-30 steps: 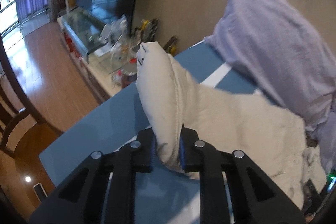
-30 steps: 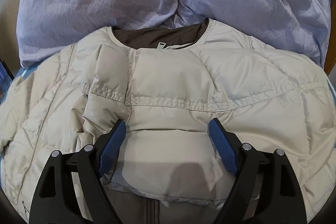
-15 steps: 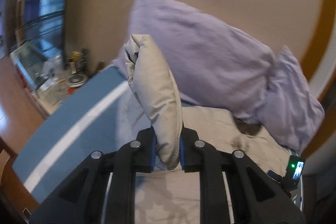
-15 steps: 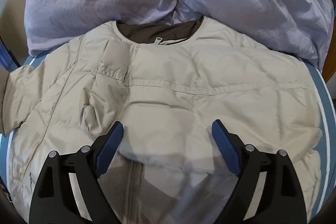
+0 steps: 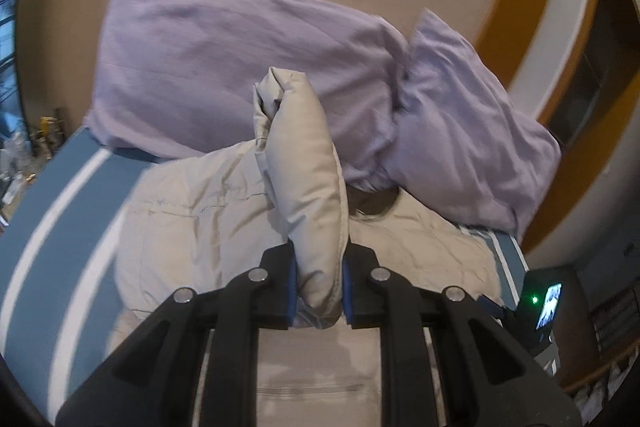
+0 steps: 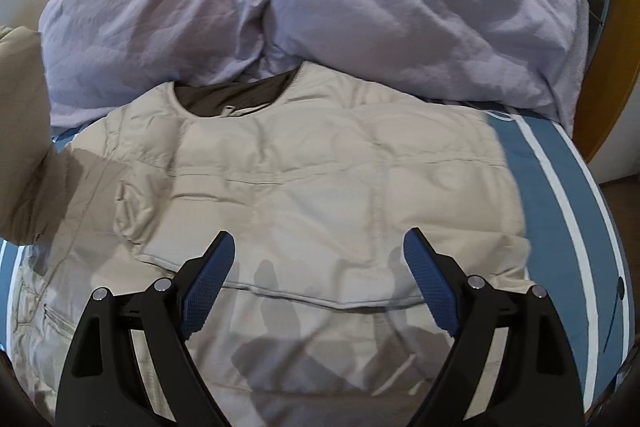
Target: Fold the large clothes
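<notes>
Clamping jacket sleeve (image 5: 308,187) in left hand-held gripper (image 5: 318,295) — sleeve standing up over jacket body (image 6: 320,187) on bed (image 6: 560,195), long axis pointing toward pillows (image 5: 248,67). Hovering right hand-held gripper (image 6: 320,279) wide apart, empty — body lying straight ahead.

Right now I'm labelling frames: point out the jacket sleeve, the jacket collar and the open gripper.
jacket sleeve (image 5: 308,187), left wrist view, padded middle.
jacket collar (image 6: 236,99), right wrist view, dark inner lining.
right gripper (image 6: 320,283), right wrist view, between its fingertips.

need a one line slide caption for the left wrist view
Left tongs clamped on a beige jacket sleeve, held up over the jacket spread on a blue striped bed by two lilac pillows.
</notes>
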The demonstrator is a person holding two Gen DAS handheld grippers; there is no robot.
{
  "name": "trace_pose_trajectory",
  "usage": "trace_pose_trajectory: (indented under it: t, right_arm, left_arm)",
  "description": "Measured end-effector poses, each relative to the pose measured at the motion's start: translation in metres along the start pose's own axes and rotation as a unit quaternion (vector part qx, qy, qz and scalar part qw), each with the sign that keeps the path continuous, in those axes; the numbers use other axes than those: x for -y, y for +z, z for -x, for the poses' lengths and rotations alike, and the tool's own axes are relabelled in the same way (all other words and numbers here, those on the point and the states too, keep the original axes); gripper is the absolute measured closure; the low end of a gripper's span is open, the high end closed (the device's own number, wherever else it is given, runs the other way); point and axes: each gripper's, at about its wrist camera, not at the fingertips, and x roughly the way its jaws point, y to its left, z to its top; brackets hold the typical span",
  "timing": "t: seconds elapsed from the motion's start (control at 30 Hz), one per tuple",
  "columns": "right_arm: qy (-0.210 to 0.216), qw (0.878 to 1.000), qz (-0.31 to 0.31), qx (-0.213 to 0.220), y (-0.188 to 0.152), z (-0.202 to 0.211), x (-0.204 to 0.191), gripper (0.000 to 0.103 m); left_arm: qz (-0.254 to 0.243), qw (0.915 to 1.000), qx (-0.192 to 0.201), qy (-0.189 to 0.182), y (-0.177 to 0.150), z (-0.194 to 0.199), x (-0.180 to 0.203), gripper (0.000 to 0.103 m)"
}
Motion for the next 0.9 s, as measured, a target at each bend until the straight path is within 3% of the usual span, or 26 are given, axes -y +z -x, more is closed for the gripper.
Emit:
trace_pose_trajectory:
  t: [0.33, 0.53, 0.6, 0.67, 0.9]
  right_arm:
    - [-0.013, 1.000, -0.006, 0.008, -0.008, -0.003, 0.018, 0.015]
    - [-0.024, 1.000, -0.005, 0.017, -0.011, -0.001, 0.022, 0.015]
    - [-0.025, 0.999, -0.008, 0.018, -0.011, -0.001, 0.024, 0.015]
    - [-0.026, 0.999, -0.011, 0.020, -0.011, 0.001, 0.025, 0.015]
    - [0.010, 0.999, -0.010, 0.042, -0.008, 0.012, 0.015, 0.015]
  left_arm:
    - [-0.032, 0.9942, -0.099, -0.027, -0.048, -0.077, 0.046, 0.084]
    - [-0.036, 0.9880, -0.147, -0.031, -0.071, -0.107, 0.051, 0.074]
    - [-0.032, 0.9870, -0.152, -0.043, -0.074, -0.107, 0.048, 0.065]
    - [-0.034, 0.9878, -0.146, -0.042, -0.074, -0.102, 0.047, 0.046]
    - [-0.039, 0.9936, -0.104, -0.018, -0.062, -0.073, 0.022, 0.036]
